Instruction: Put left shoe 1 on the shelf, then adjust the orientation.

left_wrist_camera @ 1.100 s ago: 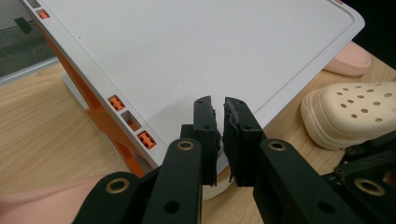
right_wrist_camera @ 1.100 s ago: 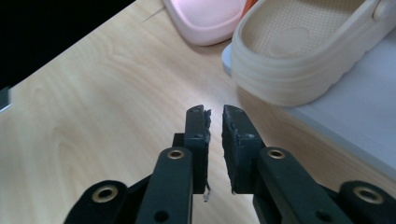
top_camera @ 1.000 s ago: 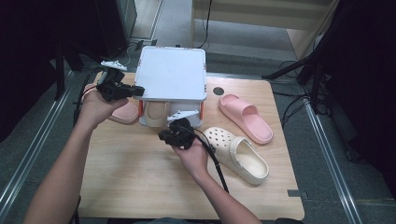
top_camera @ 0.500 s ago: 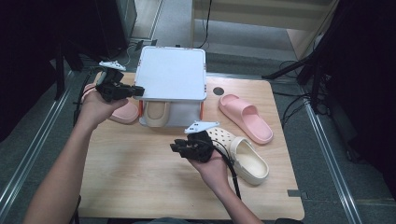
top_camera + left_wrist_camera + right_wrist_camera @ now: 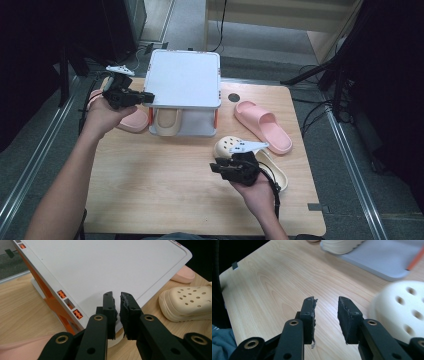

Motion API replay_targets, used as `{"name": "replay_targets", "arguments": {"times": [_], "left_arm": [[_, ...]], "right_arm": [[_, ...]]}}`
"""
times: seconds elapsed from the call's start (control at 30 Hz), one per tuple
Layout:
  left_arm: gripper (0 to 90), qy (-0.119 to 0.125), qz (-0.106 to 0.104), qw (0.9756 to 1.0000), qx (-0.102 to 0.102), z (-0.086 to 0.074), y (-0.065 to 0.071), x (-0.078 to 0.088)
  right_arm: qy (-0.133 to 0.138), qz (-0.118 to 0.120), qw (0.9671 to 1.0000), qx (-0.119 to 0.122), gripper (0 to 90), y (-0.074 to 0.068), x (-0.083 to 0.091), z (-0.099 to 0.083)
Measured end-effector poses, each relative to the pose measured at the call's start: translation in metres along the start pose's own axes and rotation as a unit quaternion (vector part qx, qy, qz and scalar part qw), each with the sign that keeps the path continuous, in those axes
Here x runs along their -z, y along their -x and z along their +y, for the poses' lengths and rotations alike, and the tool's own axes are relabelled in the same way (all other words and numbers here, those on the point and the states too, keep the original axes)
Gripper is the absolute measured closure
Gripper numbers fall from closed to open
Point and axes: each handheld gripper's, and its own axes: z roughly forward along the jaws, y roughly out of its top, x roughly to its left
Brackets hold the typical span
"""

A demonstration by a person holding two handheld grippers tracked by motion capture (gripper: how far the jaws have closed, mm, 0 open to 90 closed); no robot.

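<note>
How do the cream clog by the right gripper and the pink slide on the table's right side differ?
The cream clog has a closed toe dotted with holes; the pink slide has a plain band and an open toe. The cream clog lies right beside the right gripper, partly hidden by it; the pink slide lies apart, in full view. Both rest sole-down on the wooden table, outside the white rack.

Even overhead light falls on the desk (image 5: 165, 175), while the surroundings beyond it sink into near black. Shadows under the white rack (image 5: 185, 80) are soft and short. In the right gripper view the cream clog (image 5: 402, 312) is smeared by motion blur; the left gripper view is sharp, with mild glare on the rack top.
</note>
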Motion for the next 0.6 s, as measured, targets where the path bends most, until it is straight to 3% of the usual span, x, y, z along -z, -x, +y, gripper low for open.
{"name": "replay_targets", "arguments": {"times": [0.3,0.6], "left_arm": [[82.3,-0.001,0.0,1.0,0.0,0.0,0.0,0.0],[81.9,0.0,-0.002,1.0,0.003,0.0,0.0,0.0]], "right_arm": [[0.013,-0.027,0.9993,-0.022,64.2,0.018,0.034,-0.02],[0.023,-0.053,0.9973,-0.045,62.4,0.037,0.057,-0.031]]}}
